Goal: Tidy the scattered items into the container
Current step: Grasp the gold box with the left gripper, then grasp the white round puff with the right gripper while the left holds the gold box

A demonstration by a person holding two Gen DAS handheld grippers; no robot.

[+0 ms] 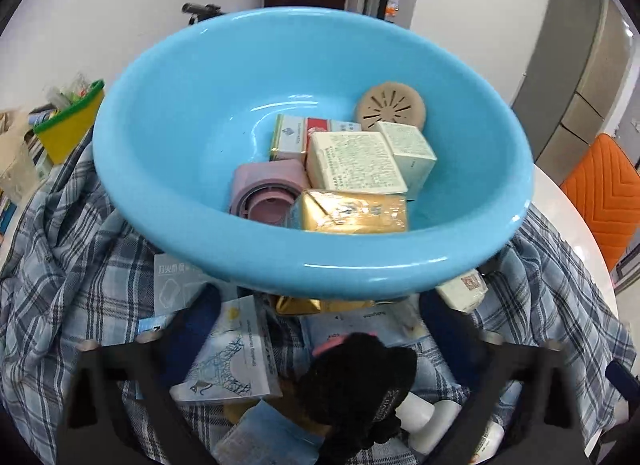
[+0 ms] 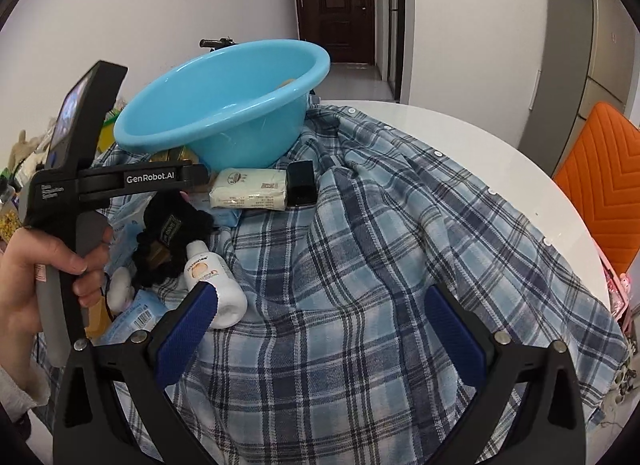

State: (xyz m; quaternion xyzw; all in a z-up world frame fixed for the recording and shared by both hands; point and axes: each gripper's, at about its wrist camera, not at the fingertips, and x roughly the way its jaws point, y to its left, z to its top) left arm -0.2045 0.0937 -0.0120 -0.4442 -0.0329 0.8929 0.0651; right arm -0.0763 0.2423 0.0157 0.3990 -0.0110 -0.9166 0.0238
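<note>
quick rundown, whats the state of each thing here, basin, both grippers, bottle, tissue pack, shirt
blue basin: tilted, propped on items, partly filled with boxes
left hand-held gripper: open, below the basin rim
right hand-held gripper: open, empty, over the shirt
white bottle: lying on its side, capped
tissue pack: lying flat, outside the basin
plaid shirt: spread out, rumpled

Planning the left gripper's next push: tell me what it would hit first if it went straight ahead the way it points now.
Most likely the outer wall of the tilted blue basin, which fills the view just ahead of the left gripper; depth is uncertain, and the black fabric item lies low between its fingers.
</note>
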